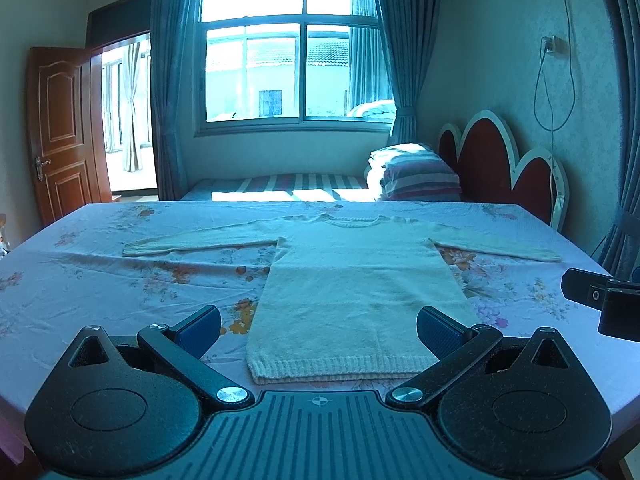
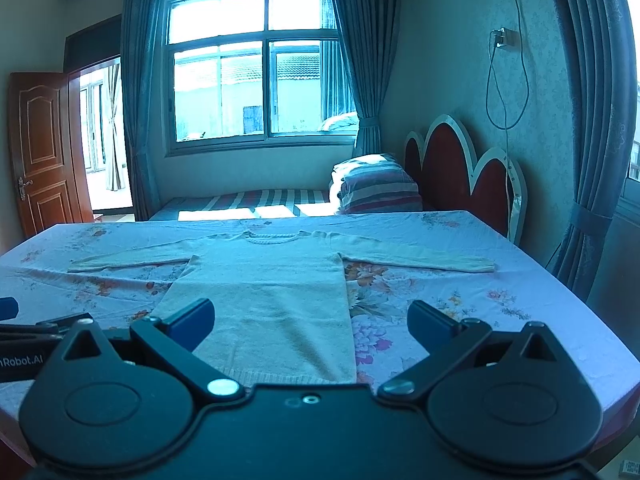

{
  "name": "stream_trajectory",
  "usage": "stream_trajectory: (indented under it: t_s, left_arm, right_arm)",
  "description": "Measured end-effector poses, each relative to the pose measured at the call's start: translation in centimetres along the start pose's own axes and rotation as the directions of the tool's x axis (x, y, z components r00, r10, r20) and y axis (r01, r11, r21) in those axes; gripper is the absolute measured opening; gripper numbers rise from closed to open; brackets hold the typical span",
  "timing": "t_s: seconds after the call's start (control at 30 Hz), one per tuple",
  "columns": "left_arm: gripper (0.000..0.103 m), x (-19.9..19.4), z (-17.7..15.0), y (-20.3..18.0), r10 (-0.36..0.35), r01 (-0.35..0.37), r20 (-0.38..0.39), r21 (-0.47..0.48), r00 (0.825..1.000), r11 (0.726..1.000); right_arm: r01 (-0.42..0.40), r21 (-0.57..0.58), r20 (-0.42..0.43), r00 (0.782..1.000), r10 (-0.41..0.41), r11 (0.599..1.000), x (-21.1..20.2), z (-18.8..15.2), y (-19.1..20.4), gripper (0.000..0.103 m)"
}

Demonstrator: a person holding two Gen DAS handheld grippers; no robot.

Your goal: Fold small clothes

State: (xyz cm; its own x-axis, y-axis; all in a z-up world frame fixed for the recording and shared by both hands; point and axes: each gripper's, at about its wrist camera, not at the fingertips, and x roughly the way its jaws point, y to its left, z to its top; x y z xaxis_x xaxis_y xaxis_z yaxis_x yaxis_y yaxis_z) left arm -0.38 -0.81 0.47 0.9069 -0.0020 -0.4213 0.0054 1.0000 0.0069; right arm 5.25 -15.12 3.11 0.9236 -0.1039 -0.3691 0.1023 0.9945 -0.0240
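Left wrist view: cream knitted sweater (image 1: 356, 292) spread flat on floral tablecloth (image 1: 120, 280), sleeves out to both sides, neckline toward far edge, ribbed hem nearest. Left gripper (image 1: 319, 326) poised above hem, jaws wide apart, holding nothing. Right wrist view: right gripper (image 2: 311, 320) likewise spread wide and empty, over sweater's right hem corner. Beyond table: striped bed (image 1: 288, 188), window (image 1: 288, 48).

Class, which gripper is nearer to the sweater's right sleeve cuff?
Right. The right gripper hovers over the hem's right corner, that cuff ahead to its right; the left gripper is centred on the hem, farther left.
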Motion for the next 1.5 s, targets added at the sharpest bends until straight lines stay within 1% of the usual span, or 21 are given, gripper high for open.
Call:
stream_trajectory:
  t_s: [0.53, 1.5]
  left_arm:
    - [0.103, 0.15, 0.27, -0.57, 0.0, 0.0, -0.004, 0.004, 1.0, 1.0]
    - [0.103, -0.5, 0.12, -0.14, -0.001, 0.001, 0.007, 0.005, 1.0, 1.0]
  right_arm:
    - [0.001, 0.002, 0.0, 1.0, -0.001, 1.0, 0.2, -0.13, -0.04, 0.103]
    - [-0.015, -0.011, 0.004, 1.0, 0.015, 1.0, 0.02, 0.02, -0.15, 0.103]
